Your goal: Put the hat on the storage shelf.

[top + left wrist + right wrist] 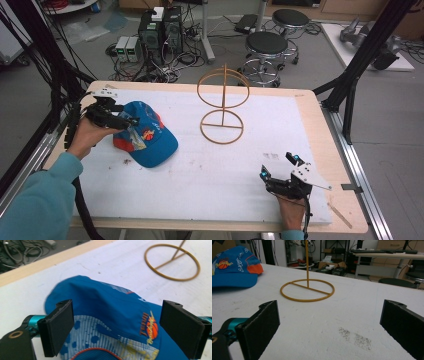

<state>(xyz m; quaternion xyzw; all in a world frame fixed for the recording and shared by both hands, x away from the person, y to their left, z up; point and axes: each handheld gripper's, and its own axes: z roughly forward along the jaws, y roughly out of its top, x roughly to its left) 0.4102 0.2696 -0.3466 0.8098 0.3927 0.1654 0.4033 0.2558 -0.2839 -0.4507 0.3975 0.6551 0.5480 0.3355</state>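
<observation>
Jaws of the left gripper (pixel 117 330) spread wide astride a blue cap (pixel 147 136) at the table's (pixel 310 125) nine o'clock, gripping nothing. Cap's long axis runs ten to four o'clock. Right gripper (pixel 279 166), jaws wide and empty, rests at five o'clock. Its view shows the cap's orange patch; the high view shows the wire stand's (pixel 223 102) upper ring, cut off elsewhere.
</observation>
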